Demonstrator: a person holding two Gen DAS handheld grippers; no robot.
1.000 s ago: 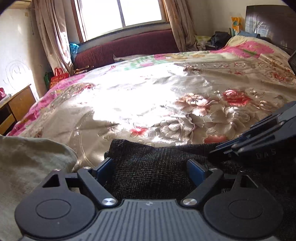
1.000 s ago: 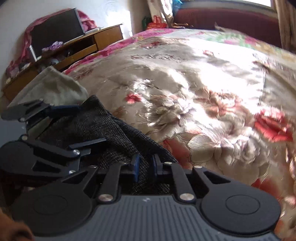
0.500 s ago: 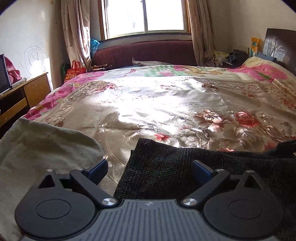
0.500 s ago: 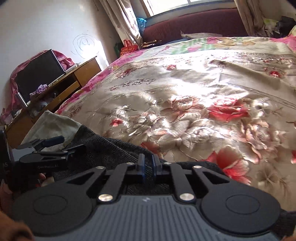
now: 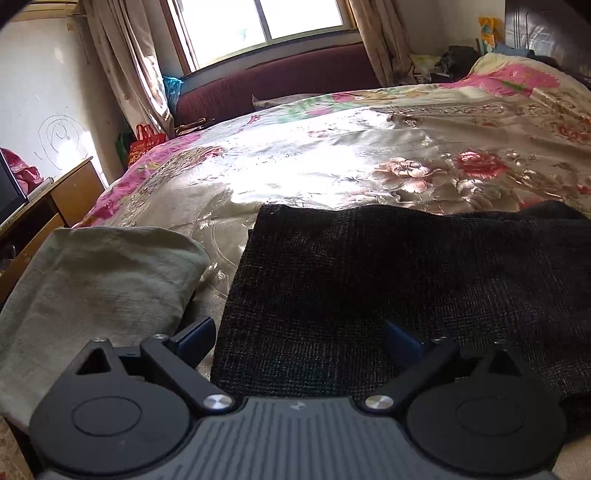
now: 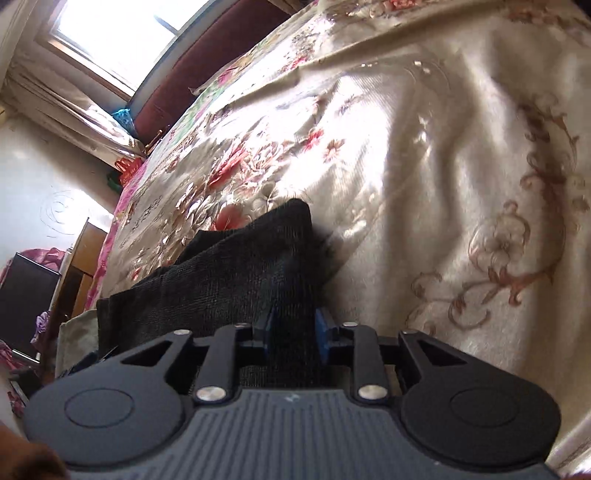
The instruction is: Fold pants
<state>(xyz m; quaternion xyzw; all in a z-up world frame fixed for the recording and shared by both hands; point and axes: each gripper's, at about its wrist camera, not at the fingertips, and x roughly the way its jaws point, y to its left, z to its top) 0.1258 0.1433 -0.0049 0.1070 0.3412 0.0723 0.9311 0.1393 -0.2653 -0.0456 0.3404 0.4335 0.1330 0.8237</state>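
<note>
Black pants (image 5: 388, 280) lie folded on floral bedspread (image 5: 332, 166), near edge of bed. Left gripper (image 5: 299, 338) spread wide, fingers (image 5: 195, 338) straddling pants' near left corner, nothing pinched. Right gripper (image 6: 293, 334) clamps thick bunch of pants (image 6: 236, 280) between blue pads (image 6: 320, 334), fabric rising in fold ahead of it. Grey-green cloth (image 5: 92, 288) lies just left of pants. Window (image 5: 258, 26) and maroon couch (image 5: 280, 85) beyond bed.

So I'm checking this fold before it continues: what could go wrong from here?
The right hand-held gripper pinches only a bunched edge of the black pants, so the cloth may slip out. The left hand-held gripper is open, so that side may drag. The pants lie close to the grey-green cloth and might catch it.
</note>
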